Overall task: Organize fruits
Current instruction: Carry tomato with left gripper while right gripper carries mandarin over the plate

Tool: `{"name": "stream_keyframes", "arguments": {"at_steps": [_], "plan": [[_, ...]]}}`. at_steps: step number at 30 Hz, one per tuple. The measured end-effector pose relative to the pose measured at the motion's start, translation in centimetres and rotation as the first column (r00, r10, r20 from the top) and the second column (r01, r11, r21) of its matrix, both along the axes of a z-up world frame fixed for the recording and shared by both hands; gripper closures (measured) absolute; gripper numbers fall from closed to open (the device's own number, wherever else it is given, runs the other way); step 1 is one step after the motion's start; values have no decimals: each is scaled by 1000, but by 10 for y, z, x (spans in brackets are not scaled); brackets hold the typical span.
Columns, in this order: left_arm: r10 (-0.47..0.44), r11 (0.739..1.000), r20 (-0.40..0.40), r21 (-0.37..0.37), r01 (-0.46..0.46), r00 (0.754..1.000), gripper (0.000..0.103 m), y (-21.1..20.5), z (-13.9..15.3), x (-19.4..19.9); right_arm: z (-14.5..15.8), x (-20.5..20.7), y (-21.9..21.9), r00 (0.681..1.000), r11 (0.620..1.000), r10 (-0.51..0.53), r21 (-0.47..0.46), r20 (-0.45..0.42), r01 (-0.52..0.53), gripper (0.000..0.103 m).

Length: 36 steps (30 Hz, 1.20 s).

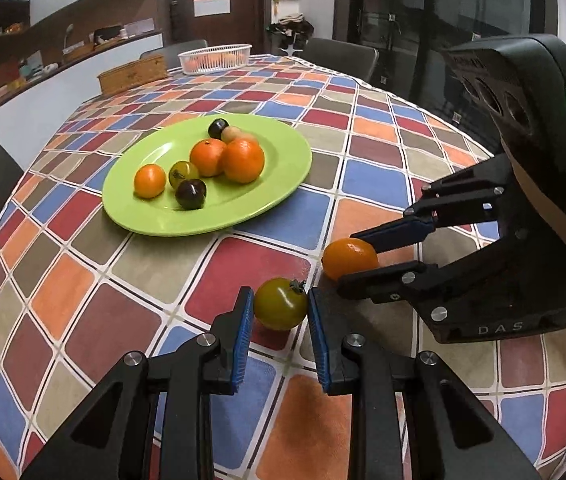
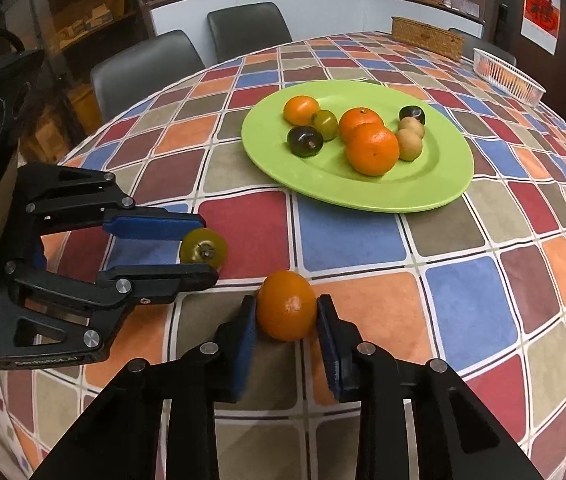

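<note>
My left gripper (image 1: 279, 305) is shut on a green tomato (image 1: 280, 303) low over the checked tablecloth; both also show in the right wrist view, the gripper (image 2: 202, 249) and the tomato (image 2: 203, 251). My right gripper (image 2: 286, 312) is shut on a small orange (image 2: 286, 306), seen from the left wrist too, the gripper (image 1: 343, 260) and the orange (image 1: 349, 258). The green plate (image 1: 283, 152) (image 2: 443, 176) lies beyond, holding several fruits: oranges (image 2: 372, 149), dark plums (image 2: 304, 141), a green tomato (image 2: 326, 124) and brown fruits (image 2: 409, 142).
A white plastic basket (image 1: 215, 58) (image 2: 507, 76) and a wicker box (image 1: 133, 74) (image 2: 427, 42) stand at the table's far end. Grey chairs (image 2: 143, 68) line the far edge. A counter with clutter runs along the wall.
</note>
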<state>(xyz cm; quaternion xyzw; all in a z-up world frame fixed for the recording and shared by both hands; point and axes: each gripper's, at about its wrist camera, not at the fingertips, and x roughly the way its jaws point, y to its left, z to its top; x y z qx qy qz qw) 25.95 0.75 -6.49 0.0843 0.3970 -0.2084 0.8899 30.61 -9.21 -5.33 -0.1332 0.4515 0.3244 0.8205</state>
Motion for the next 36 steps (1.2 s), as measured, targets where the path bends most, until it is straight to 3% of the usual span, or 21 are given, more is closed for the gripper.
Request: {"name": "stream_keyframes", "arguments": {"at_steps": [20, 36], "plan": [[62, 997, 147, -58, -54, 987, 76, 8, 60, -18, 56, -18, -7, 990, 990, -93, 115, 105, 81, 72], [140, 987, 188, -105, -121, 972, 76, 22, 93, 22, 94, 12, -1, 967, 975, -172, 175, 190, 139, 72]]}}
